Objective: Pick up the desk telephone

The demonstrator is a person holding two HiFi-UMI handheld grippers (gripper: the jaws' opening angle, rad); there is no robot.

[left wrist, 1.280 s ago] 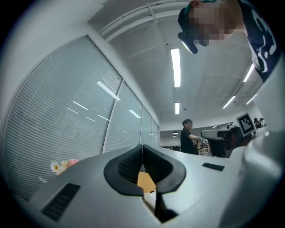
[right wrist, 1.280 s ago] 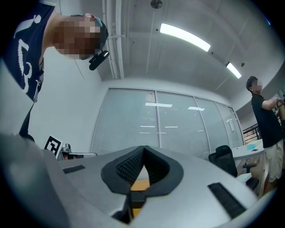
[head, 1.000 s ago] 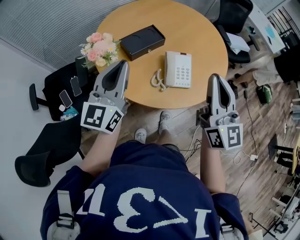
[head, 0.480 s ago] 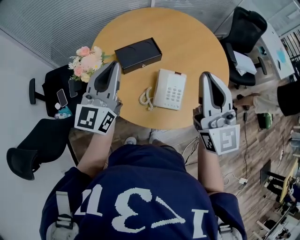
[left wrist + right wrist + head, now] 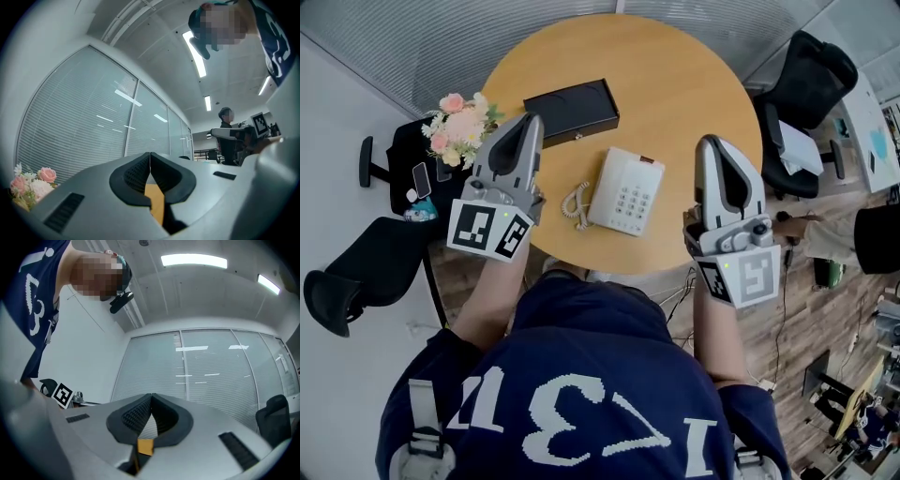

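Note:
A white desk telephone (image 5: 623, 192) with a coiled cord (image 5: 575, 202) lies near the front edge of the round wooden table (image 5: 675, 84) in the head view. My left gripper (image 5: 528, 124) hovers over the table's left edge, left of the phone, shut and empty. Over the table's right edge, right of the phone, my right gripper (image 5: 712, 145) is also shut and holds nothing. Neither touches the phone. In the left gripper view the left gripper (image 5: 150, 153) has its jaws pressed together; the right gripper (image 5: 151, 395) shows the same in the right gripper view.
A black flat box (image 5: 570, 111) lies behind the phone. A pink flower bouquet (image 5: 455, 124) sits at the table's left edge, seen too as flowers (image 5: 33, 180). Black office chairs stand left (image 5: 356, 281) and right (image 5: 811, 75). A glass wall with blinds (image 5: 211, 376) lies beyond; a person (image 5: 228, 133) stands far off.
Both grippers have come forward over the table edge, and the phone now lies between them. Both have stayed shut.

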